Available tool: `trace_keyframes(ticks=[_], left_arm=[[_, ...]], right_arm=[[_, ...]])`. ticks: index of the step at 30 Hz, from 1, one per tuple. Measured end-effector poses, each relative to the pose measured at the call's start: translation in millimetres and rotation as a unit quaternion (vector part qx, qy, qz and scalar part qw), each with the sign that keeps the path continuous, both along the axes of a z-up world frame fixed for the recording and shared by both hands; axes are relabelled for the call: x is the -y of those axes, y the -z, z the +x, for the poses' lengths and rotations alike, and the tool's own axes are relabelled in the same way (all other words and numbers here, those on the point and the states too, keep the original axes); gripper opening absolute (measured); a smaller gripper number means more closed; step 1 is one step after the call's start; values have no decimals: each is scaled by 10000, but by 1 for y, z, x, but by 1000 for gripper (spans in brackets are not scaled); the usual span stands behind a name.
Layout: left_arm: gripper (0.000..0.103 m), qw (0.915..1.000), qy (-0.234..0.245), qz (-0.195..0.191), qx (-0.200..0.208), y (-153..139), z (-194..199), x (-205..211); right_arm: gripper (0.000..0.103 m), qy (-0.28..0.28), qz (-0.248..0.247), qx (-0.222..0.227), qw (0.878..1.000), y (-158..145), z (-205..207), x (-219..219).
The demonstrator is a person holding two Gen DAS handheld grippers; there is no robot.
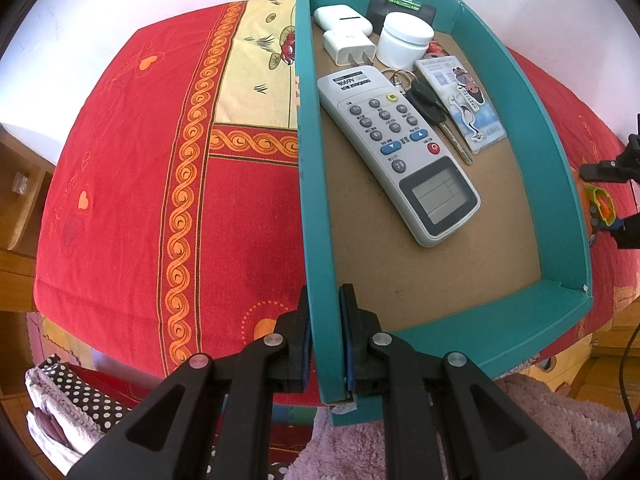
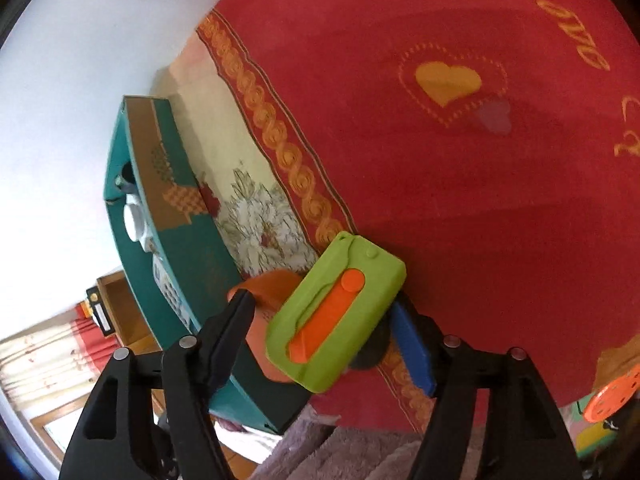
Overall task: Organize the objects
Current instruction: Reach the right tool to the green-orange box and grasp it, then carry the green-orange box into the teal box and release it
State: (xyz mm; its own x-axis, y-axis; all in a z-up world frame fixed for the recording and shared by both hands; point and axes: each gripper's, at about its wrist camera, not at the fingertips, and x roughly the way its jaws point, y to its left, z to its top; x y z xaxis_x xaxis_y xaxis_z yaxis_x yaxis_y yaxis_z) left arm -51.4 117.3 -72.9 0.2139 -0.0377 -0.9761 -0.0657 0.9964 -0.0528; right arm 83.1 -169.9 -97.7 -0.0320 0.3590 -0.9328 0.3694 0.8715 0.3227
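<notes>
A teal cardboard box [image 1: 316, 200] lies on the red patterned cloth. Inside it are a grey remote [image 1: 396, 148], a white jar [image 1: 404, 36], a white charger [image 1: 348, 46], a white case [image 1: 342, 18], a small level [image 1: 400, 2], keys [image 1: 436, 116] and a card [image 1: 466, 100]. My left gripper [image 1: 325, 304] is shut on the box's left wall near its front corner. My right gripper [image 2: 324, 308] holds a green and orange utility knife [image 2: 340, 312] between its fingers, just right of the box's outer wall [image 2: 188, 256]. The right gripper also shows in the left wrist view [image 1: 612, 196].
The cloth [image 2: 480, 180] spreads wide to the right of the box and to its left [image 1: 140, 180]. A pink fluffy rug [image 1: 520, 432] lies below the front edge. A dotted bag [image 1: 68, 400] sits at lower left. An orange perforated disc [image 2: 614, 396] is at the far right.
</notes>
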Motion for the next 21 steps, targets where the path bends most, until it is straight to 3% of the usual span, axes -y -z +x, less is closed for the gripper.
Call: trace_keyframes(ticks=[2, 4, 10, 14, 18, 21], left_arm=[[11, 10000, 1, -2, 4, 0, 0, 0], [11, 10000, -2, -7, 4, 0, 0, 0], [11, 10000, -3, -5, 2, -1, 0, 0], [11, 10000, 3, -3, 1, -1, -1, -1], [11, 10000, 2, -3, 1, -1, 0, -1], [11, 10000, -5, -6, 5, -1, 0, -1]], right_arm=[[38, -37, -112, 205, 9997, -4, 2, 1], [31, -91, -234, 291, 9993, -6, 2, 4], [30, -281, -72, 672, 9973, -13, 0, 4], [30, -601, 63, 1121, 9919, -33, -1, -10], [30, -1700, 267, 1423, 9748, -54, -4, -64], [30, -2772, 222, 1468, 9493, -55, -12, -119]])
